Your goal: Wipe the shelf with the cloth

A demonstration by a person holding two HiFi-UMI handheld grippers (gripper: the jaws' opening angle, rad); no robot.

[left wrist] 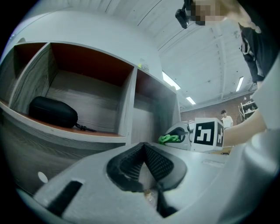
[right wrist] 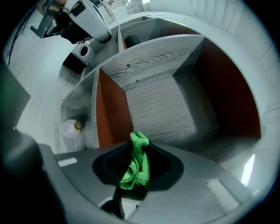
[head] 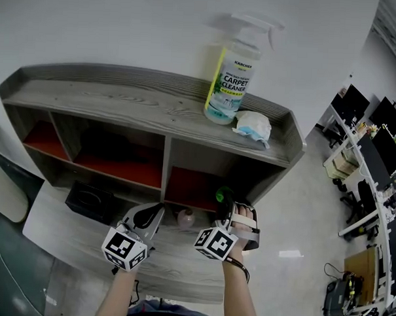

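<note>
While the right gripper (right wrist: 140, 145) clamps the green cloth (right wrist: 136, 169) between its jaws, an open shelf (right wrist: 170, 105) bay lies straight ahead of them. The left gripper (left wrist: 144, 153) has its jaws together on nothing, a black pouch (left wrist: 52, 112) ahead to their left.

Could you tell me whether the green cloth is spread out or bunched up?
Bunched up: the green cloth is a crumpled strip pinched in the jaws of the right gripper.
</note>
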